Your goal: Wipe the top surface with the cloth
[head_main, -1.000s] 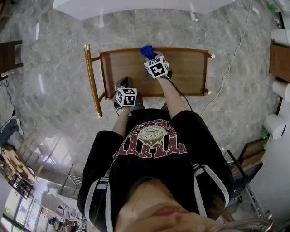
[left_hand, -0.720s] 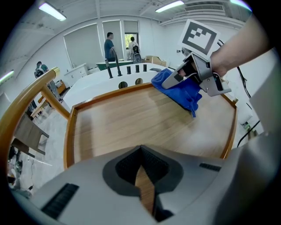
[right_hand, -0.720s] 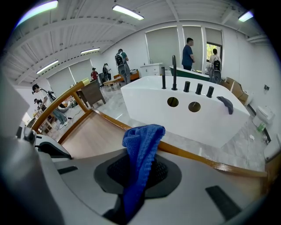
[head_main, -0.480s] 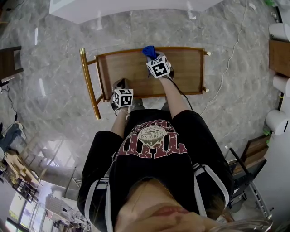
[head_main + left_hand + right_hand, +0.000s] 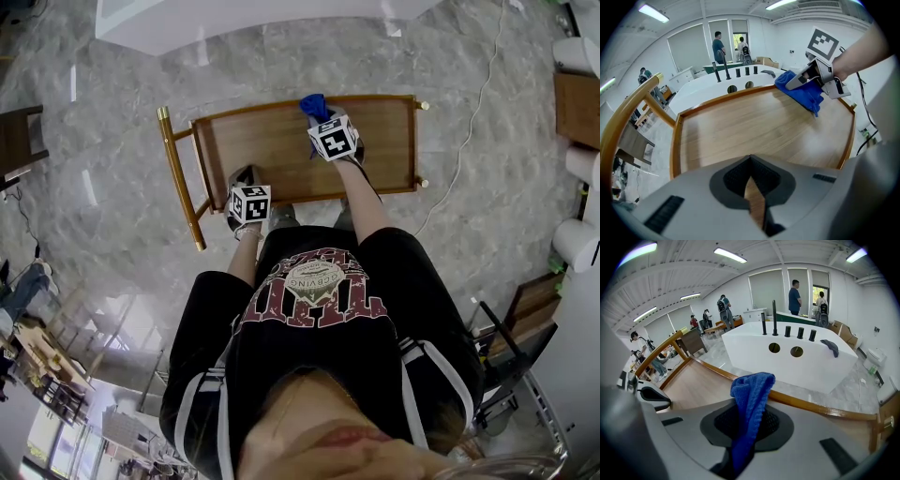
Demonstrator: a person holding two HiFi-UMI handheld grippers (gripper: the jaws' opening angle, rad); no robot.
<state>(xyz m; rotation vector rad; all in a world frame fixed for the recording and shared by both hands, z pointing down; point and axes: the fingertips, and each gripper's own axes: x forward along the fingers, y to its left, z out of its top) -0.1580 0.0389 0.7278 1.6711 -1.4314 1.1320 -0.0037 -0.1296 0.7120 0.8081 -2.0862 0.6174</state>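
Head view: wiping apparently mid-way, cloth (image 5: 314, 105) clamped in right gripper (image 5: 745, 437) at far edge of top (image 5: 272, 155), left gripper (image 5: 752, 199) closed, empty, near front rim, most wood probably left.

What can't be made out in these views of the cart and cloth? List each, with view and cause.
- Whether the cloth touches the top: head view, the right gripper overlaps it.
- The cart's underside: head view, the top hides it.
- The top's near edge: left gripper view, the left gripper's body covers it.
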